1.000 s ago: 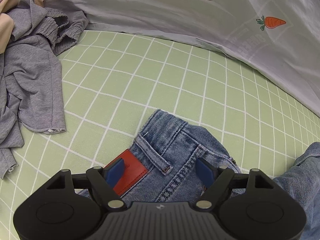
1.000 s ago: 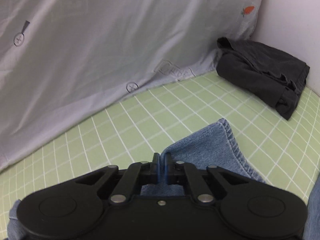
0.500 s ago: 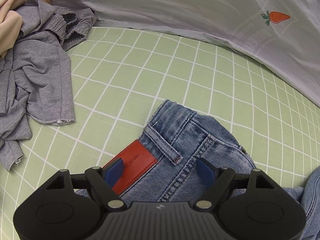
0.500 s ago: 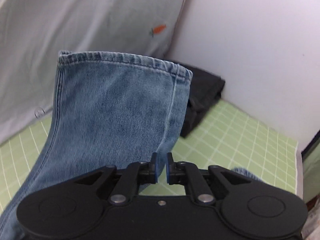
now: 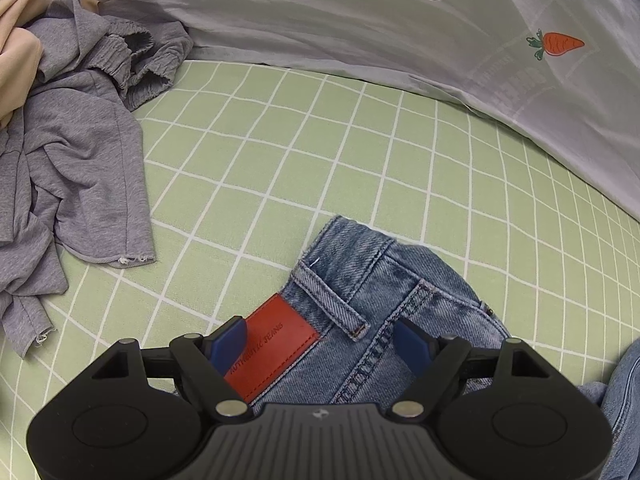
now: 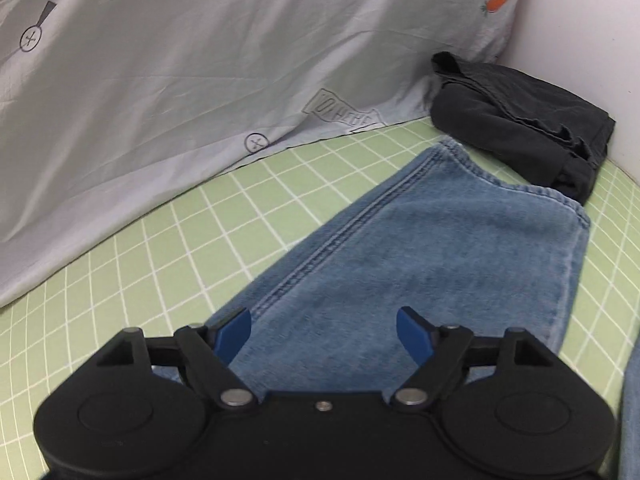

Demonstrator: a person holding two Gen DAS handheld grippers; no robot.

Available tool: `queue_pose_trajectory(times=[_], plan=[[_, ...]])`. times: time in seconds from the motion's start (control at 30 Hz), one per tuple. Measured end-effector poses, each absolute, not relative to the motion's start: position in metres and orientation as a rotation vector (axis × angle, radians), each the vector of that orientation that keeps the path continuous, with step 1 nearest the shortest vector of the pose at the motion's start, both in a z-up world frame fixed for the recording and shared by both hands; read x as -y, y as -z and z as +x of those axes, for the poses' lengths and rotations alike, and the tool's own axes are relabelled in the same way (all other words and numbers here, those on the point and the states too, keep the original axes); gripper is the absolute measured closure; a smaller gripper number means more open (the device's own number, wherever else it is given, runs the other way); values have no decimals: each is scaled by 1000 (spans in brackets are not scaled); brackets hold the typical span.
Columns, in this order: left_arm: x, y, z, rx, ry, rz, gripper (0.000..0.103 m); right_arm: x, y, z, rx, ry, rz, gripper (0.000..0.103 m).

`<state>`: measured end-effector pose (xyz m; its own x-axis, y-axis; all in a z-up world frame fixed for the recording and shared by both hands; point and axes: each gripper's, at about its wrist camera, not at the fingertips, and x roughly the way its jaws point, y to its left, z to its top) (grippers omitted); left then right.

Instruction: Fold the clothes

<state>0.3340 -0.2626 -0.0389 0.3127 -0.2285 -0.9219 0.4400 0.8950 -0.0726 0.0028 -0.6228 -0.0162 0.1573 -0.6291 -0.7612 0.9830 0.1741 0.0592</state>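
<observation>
The left hand-held gripper [image 5: 322, 340] has its jaws spread wide over the waistband of the jeans [image 5: 384, 300], gripping nothing; its blue pads [image 5: 230, 340] sit either side of a red patch [image 5: 272, 348] and a belt loop [image 5: 332, 300]. The jeans lie on a green checked sheet [image 5: 320, 152]. Farther left is a crumpled grey garment [image 5: 72, 152], with a beige cloth [image 5: 18, 60] at its far edge. Beyond, a pale cover [image 5: 360, 20] printed with a carrot [image 5: 556, 43] rises at the back.

The right hand-held gripper [image 6: 324, 332] is likewise spread apart and holds nothing, poised over a jeans leg [image 6: 420, 248] laid flat on the sheet [image 6: 240, 208]. The leg runs away from the camera to its hem [image 6: 520, 188]. Just past the hem, a folded dark garment [image 6: 520, 128] rests near a white wall [image 6: 580, 40]. The pale cover [image 6: 200, 60] slopes up behind on the left.
</observation>
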Motion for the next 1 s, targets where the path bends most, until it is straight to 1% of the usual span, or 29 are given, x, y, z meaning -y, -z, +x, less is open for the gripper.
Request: queue_pose_trajectory(times=[0.07, 0.17, 0.3, 0.43, 0.6, 0.63, 0.7, 0.73, 0.77, 0.8, 0.83, 0.87, 0.9, 0.93, 0.97, 1.0], plan=[[263, 41, 336, -1176, 449, 205, 19, 632, 22, 19, -683, 1269, 640, 15], [264, 42, 340, -1171, 461, 208, 17, 648, 30, 28, -706, 1288, 658, 15], [267, 42, 342, -1153, 492, 229, 17, 663, 37, 25, -714, 1328, 698, 15], [269, 44, 345, -1138, 511, 239, 13, 670, 45, 18, -735, 1369, 719, 15], [272, 47, 347, -1131, 529, 217, 13, 674, 50, 11, -745, 1373, 734, 14], [272, 47, 347, -1127, 534, 215, 15, 675, 51, 12, -751, 1371, 726, 15], [274, 46, 346, -1114, 549, 209, 25, 676, 52, 13, -763, 1367, 712, 17], [275, 44, 344, -1101, 559, 209, 33, 676, 51, 13, -761, 1364, 702, 18], [277, 42, 342, -1090, 568, 208, 47, 675, 51, 13, -757, 1361, 691, 23], [279, 41, 342, -1089, 571, 199, 55, 675, 50, 13, -753, 1360, 687, 30], [280, 41, 342, -1090, 557, 191, 77, 674, 48, 13, -749, 1363, 685, 36], [281, 41, 343, -1089, 531, 192, 85, 672, 46, 12, -740, 1369, 686, 52], [281, 41, 344, -1087, 504, 192, 86, 671, 44, 11, -727, 1367, 688, 64], [281, 42, 345, -1088, 488, 187, 86, 671, 41, 10, -713, 1363, 691, 72], [280, 41, 346, -1091, 482, 174, 86, 670, 39, 9, -700, 1359, 694, 78], [278, 41, 347, -1090, 475, 166, 86, 669, 37, 8, -686, 1355, 696, 81]])
